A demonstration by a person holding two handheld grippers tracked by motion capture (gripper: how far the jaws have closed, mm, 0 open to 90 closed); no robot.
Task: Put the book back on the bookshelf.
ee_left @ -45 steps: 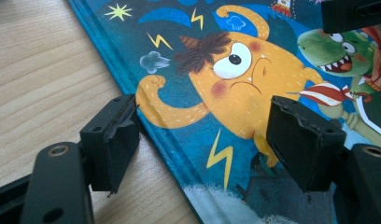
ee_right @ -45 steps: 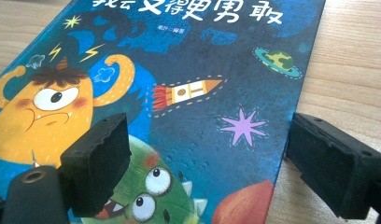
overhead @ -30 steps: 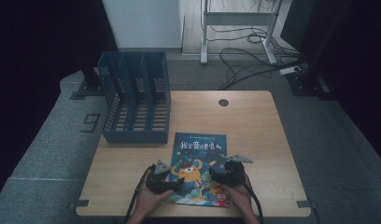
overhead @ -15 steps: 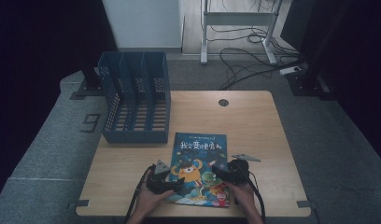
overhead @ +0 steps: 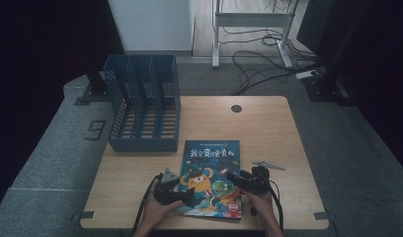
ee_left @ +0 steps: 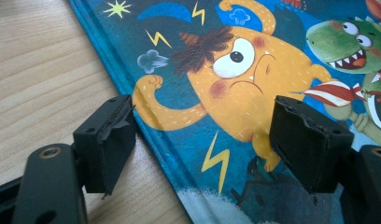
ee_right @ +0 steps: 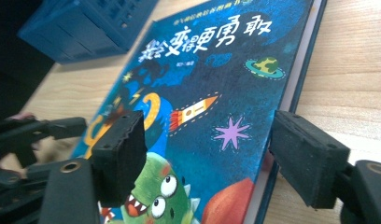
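— So, how do I lift this picture book (overhead: 209, 177) cleanly?

— Get one jaw under an edge first. My left tongs (ee_left: 202, 144) stand apart over the book's spine edge, one jaw off on the wooden table (ee_left: 34, 70), the other over the cover. My right tongs (ee_right: 209, 154) have just been narrowing, yet remain apart, astride the book's other long edge, pressing nothing.

— And the book?

— Flat on the table, directly beneath and between both tongs, with the blue file rack (overhead: 142, 106) well beyond them.
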